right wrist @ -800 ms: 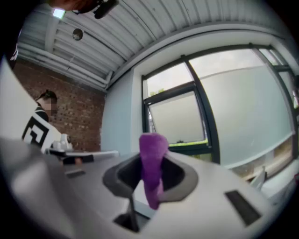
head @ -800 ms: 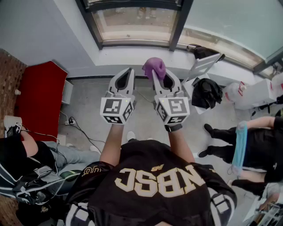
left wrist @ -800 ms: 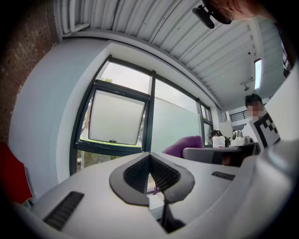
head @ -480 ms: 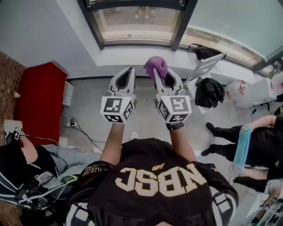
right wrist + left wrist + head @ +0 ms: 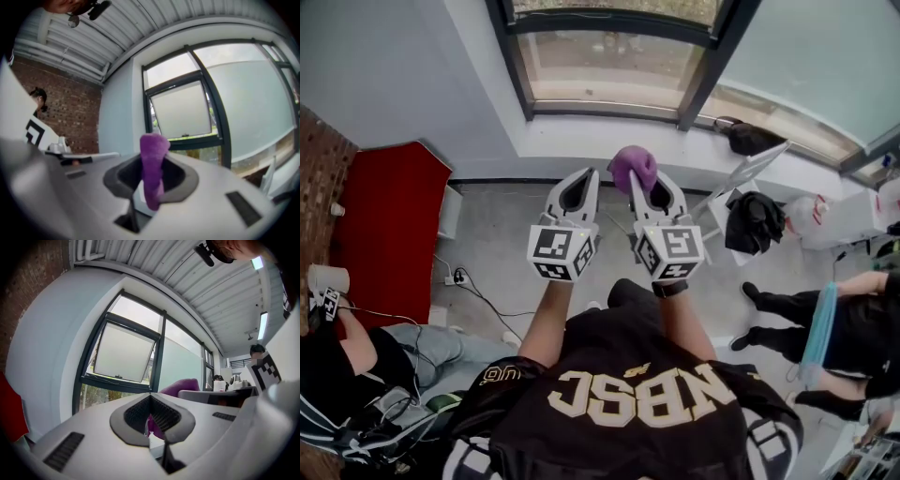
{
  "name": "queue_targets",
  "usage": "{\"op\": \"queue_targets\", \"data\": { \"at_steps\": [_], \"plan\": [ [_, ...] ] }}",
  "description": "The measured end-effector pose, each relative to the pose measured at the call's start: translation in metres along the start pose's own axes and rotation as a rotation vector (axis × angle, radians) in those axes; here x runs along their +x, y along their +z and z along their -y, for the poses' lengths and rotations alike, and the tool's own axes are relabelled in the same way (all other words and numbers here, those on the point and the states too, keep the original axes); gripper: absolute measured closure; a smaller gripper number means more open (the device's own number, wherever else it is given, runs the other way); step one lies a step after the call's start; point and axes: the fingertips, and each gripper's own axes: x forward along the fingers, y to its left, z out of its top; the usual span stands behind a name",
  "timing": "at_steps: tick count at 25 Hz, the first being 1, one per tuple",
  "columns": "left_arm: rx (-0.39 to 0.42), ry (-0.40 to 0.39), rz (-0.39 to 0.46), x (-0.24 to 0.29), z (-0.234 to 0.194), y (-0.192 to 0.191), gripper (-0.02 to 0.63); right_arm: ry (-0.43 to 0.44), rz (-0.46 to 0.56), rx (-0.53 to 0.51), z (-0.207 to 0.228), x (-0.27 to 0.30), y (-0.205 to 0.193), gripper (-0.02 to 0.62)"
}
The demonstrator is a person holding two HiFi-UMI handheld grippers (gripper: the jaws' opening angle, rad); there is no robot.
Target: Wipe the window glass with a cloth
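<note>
A purple cloth (image 5: 633, 166) (image 5: 152, 168) is pinched in my right gripper (image 5: 639, 183) (image 5: 151, 180), which is shut on it; the cloth sticks out past the jaw tips. My left gripper (image 5: 579, 187) (image 5: 151, 420) is held beside it, shut with nothing between its jaws. Both point at the dark-framed window. The tilted-open window pane (image 5: 122, 357) (image 5: 183, 115) sits ahead, with a frosted glass pane (image 5: 248, 108) (image 5: 180, 371) beside it. The purple cloth (image 5: 180, 386) shows past the left jaws too.
A white sill (image 5: 609, 131) runs under the window. A red panel (image 5: 389, 216) stands at the left by a brick wall. A black bag (image 5: 757, 220) and a white bag (image 5: 839, 211) lie at the right, near a standing person (image 5: 825, 314). Another person (image 5: 356, 347) sits at lower left.
Both grippers have come closer to the window and a little right; the tilted pane looks larger in both gripper views. The cloth stays pinched in the right gripper.
</note>
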Motion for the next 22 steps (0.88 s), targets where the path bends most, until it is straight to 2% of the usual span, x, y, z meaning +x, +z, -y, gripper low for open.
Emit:
{"op": "queue_targets", "data": {
  "at_steps": [9,14,22],
  "plan": [
    [-0.027,0.032,-0.012,0.064,-0.053,-0.016,0.588,-0.019,-0.023,0.043,0.041,0.071,-0.024,0.503],
    [-0.034,0.052,-0.030,0.144,-0.095,-0.029,0.588,0.004,-0.020,0.060,0.086,0.149,-0.033,0.503],
    [0.011,0.097,0.007,0.294,-0.137,-0.007,0.588,0.019,0.038,0.106,0.201,0.278,0.001,0.503]
  ]
}}
